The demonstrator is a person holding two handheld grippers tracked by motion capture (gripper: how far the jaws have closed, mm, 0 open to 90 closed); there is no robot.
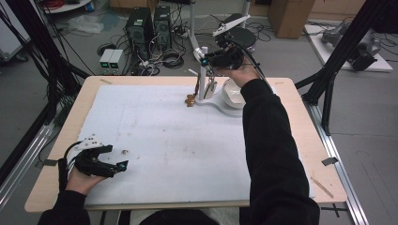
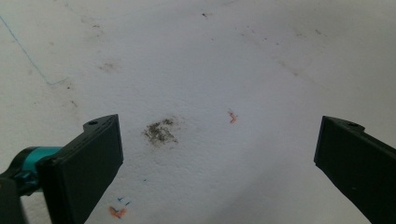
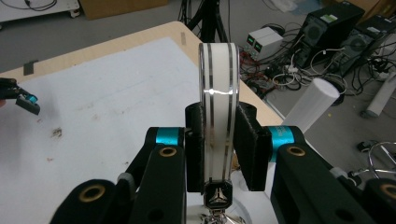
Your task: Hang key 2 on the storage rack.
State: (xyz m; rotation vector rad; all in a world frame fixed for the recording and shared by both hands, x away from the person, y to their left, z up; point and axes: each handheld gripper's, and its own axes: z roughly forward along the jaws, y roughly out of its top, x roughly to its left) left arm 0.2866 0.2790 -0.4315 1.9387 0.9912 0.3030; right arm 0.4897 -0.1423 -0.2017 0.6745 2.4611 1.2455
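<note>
Across most of the high view lies a wooden table (image 1: 300, 122), covered by a big white mat (image 1: 164, 140) marked with faint stains.

At the upper middle of that frame, past the mat's far edge, the right gripper (image 1: 217, 60) is held up over a white stand (image 1: 206, 93) and a white bowl (image 1: 233, 96) that sits just to the right of the stand's post. What lies inside the bowl cannot be made out, since the hand and sleeve cover part of it. A small brown lump (image 1: 190, 100) rests on the mat at the foot of the stand, on its left.

Seen from the right gripper view, the two black jaws are pressed against the flat faces of a white band (image 3: 219, 93) with two thin silver stripes, standing on edge in the centre of the frame. A small metal clasp (image 3: 216, 193) hangs at its lower end.

Down at the lower left of the high view, the left gripper (image 1: 123, 165) rests low over the mat. Its jaws stand wide apart with nothing between them, and the left gripper view shows bare mat with a dark smudge (image 2: 160, 131) below.
</note>
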